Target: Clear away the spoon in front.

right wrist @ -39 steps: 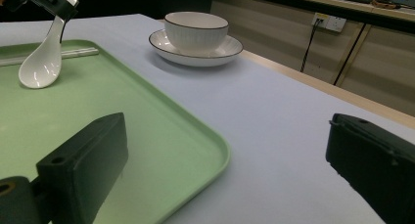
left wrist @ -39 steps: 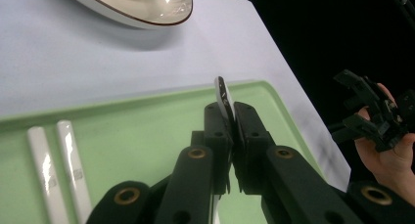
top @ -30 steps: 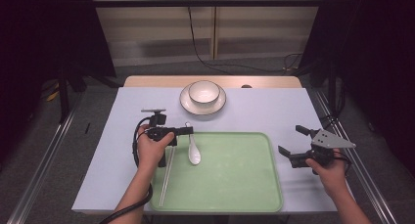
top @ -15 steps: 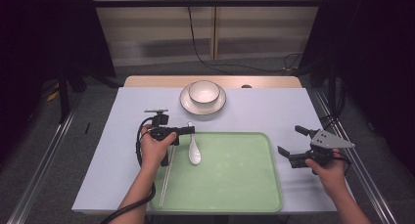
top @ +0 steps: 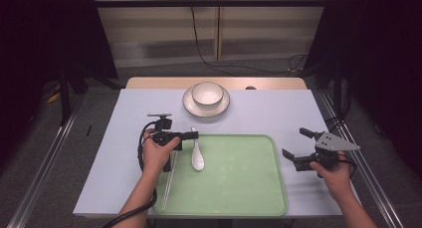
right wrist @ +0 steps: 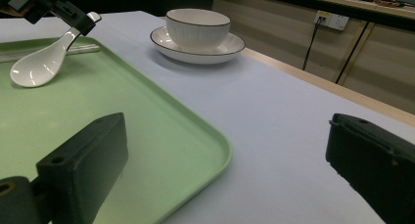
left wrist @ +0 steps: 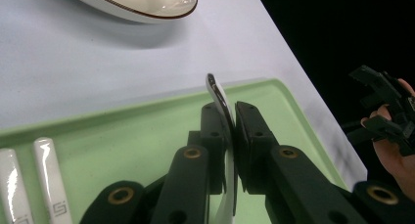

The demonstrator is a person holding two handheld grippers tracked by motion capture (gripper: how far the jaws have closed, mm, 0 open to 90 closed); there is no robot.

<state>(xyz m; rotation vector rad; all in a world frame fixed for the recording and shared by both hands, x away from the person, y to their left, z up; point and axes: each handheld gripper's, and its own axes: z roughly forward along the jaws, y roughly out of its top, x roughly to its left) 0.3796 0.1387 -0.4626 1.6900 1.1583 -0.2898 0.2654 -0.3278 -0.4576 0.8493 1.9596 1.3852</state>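
Observation:
A white ceramic spoon (top: 197, 159) lies with its bowl end low on the green tray (top: 239, 188) and its handle raised. My left gripper (top: 192, 135) is shut on that handle at the tray's far left corner. The left gripper view shows the handle's tip (left wrist: 220, 94) standing up between the pressed pads (left wrist: 247, 123). From the right gripper view the spoon (right wrist: 41, 62) hangs from the left gripper (right wrist: 73, 17) far off. My right gripper (top: 296, 144) hovers at the tray's right edge, open and holding nothing, its jaws wide apart.
A white bowl (top: 207, 92) sits on a plate (top: 189, 104) at the table's far middle. Two white chopsticks (top: 168, 188) lie along the tray's left side, also seen as chopsticks (left wrist: 29, 185) by the left jaw. Dark floor surrounds the table.

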